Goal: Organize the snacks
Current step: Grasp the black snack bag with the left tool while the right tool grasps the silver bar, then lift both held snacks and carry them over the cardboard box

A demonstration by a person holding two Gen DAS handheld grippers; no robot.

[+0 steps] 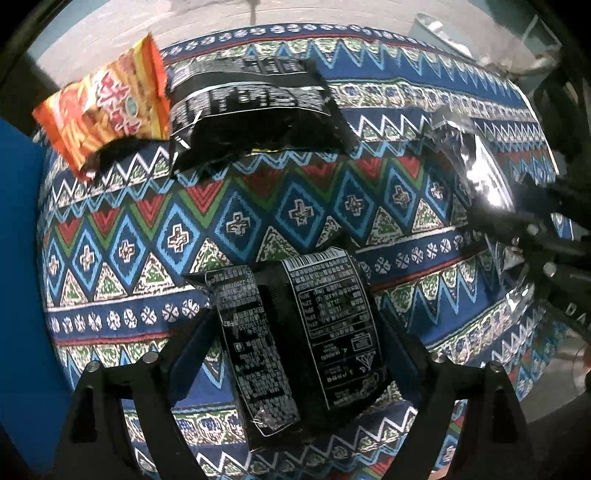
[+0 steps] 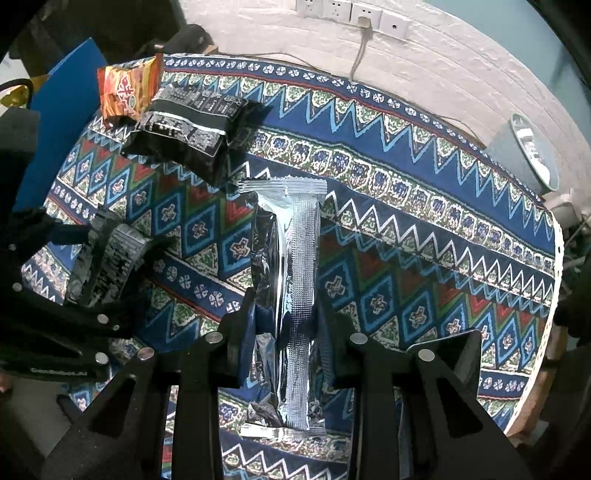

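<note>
Clamped in the left gripper (image 1: 295, 354) is a black packet (image 1: 299, 343); the right gripper (image 2: 284, 325) holds a silver packet (image 2: 288, 280). Mid-carry is judged; placement beside the orange packet (image 1: 107, 110) is required next.

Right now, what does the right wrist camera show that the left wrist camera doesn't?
Only the right wrist view shows the wall sockets, a grey bin and the silver packet's full length. Only the left wrist view shows the label of the black packet in the left gripper. Both show the orange packet, another black packet and the patterned tablecloth.
</note>
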